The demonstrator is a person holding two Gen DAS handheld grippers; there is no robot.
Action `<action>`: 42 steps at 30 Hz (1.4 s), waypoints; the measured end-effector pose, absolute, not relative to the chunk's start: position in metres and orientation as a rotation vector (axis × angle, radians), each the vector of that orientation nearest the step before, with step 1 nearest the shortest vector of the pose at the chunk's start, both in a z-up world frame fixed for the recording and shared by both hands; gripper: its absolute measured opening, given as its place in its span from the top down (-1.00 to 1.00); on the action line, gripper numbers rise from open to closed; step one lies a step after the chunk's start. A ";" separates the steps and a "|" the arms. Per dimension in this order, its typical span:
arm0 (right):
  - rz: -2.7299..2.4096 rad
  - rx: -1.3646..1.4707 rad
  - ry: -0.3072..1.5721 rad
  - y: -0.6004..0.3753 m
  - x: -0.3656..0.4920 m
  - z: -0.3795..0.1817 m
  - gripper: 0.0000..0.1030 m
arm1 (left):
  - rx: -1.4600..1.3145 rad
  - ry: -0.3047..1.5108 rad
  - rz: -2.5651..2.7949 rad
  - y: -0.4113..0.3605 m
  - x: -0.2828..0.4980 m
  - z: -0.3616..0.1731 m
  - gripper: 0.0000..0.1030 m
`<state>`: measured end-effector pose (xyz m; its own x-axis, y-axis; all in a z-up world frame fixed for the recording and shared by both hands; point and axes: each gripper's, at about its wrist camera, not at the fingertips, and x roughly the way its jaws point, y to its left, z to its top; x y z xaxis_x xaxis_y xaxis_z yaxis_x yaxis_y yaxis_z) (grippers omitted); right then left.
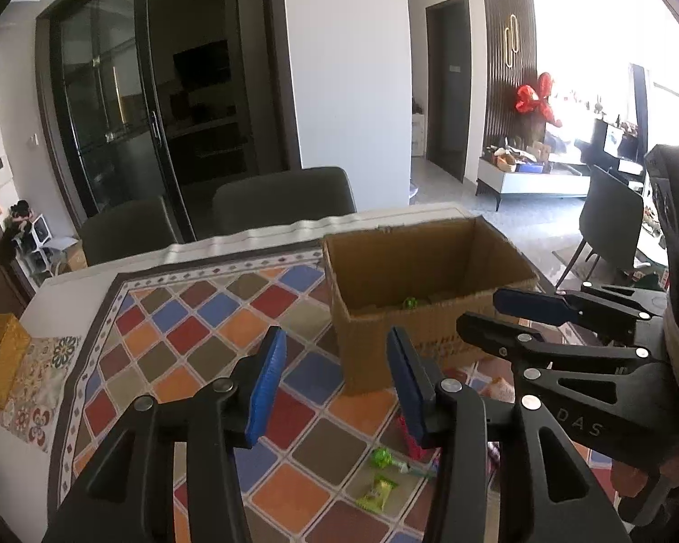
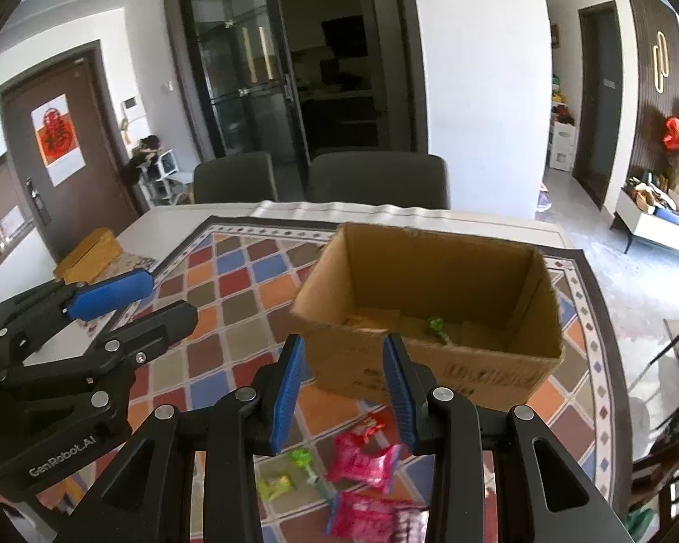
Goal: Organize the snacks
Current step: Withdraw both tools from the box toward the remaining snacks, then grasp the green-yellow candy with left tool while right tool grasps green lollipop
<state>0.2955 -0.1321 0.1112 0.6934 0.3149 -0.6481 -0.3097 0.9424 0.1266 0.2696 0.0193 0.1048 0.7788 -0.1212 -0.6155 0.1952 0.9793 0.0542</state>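
Left gripper (image 1: pixel 335 384) hangs above the patterned cloth (image 1: pixel 212 316) with its blue pads apart and nothing between them. Right gripper (image 2: pixel 346 389) likewise: pads spread, empty, held over the snacks near the table's near edge. Left jaw motion: last readings nearly level, so no opening or closing noted.

Cardboard box (image 2: pixel 430 316) stands open on the cloth, toward the far right part of the table (image 2: pixel 176 221). One green lollipop (image 2: pixel 437 326) lies on the box floor (other contents too blurred to name).

On the cloth in front of the box, outside it: a second green lollipop (image 2: pixel 301 459), a yellow-green candy (image 2: pixel 274 486), two pink packets (image 2: pixel 362 461) (image 2: pixel 366 518).

Yellow box (image 2: pixel 90 253) sits at the table's left edge, well apart from the snacks.
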 end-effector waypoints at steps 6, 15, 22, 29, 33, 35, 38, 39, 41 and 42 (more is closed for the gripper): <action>0.381 -0.014 0.737 -0.121 0.277 0.092 0.28 | 0.108 0.678 -0.181 0.026 0.249 0.079 0.10; 0.410 -0.028 0.821 -0.117 0.266 0.050 0.28 | 0.098 0.765 -0.222 0.028 0.231 0.028 0.11; 0.422 -0.063 0.918 -0.116 0.252 0.009 0.28 | 0.137 0.878 -0.265 0.020 0.229 -0.017 0.11; 0.405 -0.087 1.002 -0.118 0.252 -0.022 0.28 | 0.141 0.972 -0.324 0.013 0.235 -0.053 0.11; 0.396 -0.098 1.037 -0.119 0.256 -0.036 0.28 | 0.142 1.015 -0.343 0.010 0.244 -0.069 0.12; 0.389 -0.102 1.055 -0.119 0.258 -0.041 0.28 | 0.139 1.034 -0.348 0.010 0.250 -0.077 0.12; 0.377 -0.113 1.070 -0.119 0.262 -0.048 0.28 | 0.121 1.069 -0.357 0.011 0.260 -0.088 0.12; 0.376 -0.110 1.078 -0.119 0.263 -0.050 0.28 | 0.119 1.078 -0.356 0.011 0.263 -0.092 0.13; 0.375 -0.109 1.087 -0.119 0.266 -0.052 0.28 | 0.128 1.082 -0.353 0.010 0.266 -0.097 0.17; 0.374 -0.112 1.089 -0.118 0.267 -0.053 0.28 | 0.130 1.084 -0.352 0.009 0.267 -0.098 0.23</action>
<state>0.2666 -0.1183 -0.0531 0.4080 0.2412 -0.8805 -0.3504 0.9320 0.0929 0.2673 0.0088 -0.0983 0.4186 -0.2165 -0.8820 0.3426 0.9370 -0.0674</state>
